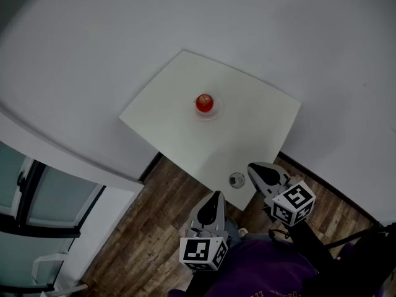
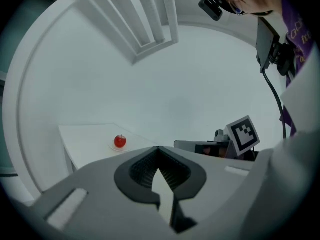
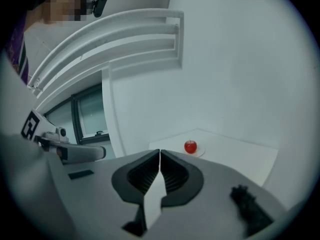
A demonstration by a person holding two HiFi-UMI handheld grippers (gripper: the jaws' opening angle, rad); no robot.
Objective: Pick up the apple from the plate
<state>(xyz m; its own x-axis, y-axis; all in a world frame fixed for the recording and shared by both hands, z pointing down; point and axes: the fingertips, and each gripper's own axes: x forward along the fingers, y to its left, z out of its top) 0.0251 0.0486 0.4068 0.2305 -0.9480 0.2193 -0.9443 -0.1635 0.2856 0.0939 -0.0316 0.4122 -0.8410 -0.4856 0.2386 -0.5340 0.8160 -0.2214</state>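
Red apple [image 1: 204,102], stem up, sits on a small pale plate [image 1: 210,114] near the middle of the white table [image 1: 260,122], well ahead of both pairs of fingers we hold.

Our left gripper [image 1: 217,194] hangs at the table's near edge, above the wooden floor [image 1: 142,228]. Its jaws are clenched together with nothing between them. In the left gripper view the apple shows beyond the closed tips and off to their left, well apart from them.

Our right gripper [image 1: 252,166] reaches over the table's near corner. Its jaws are likewise pressed tight and empty. In the right gripper view the apple lies beyond the tips and a little to their right, again well apart.

From the head view, the fruit stands ahead of the gap between our two grippers, nearer the line of the left fingers than that of the right. Neither pair of fingers touches the apple or its plate.

A small round grey object [image 1: 236,179] rests on the table just beside the right gripper's fingers, on their left, between the two grippers. We cannot tell what it is.
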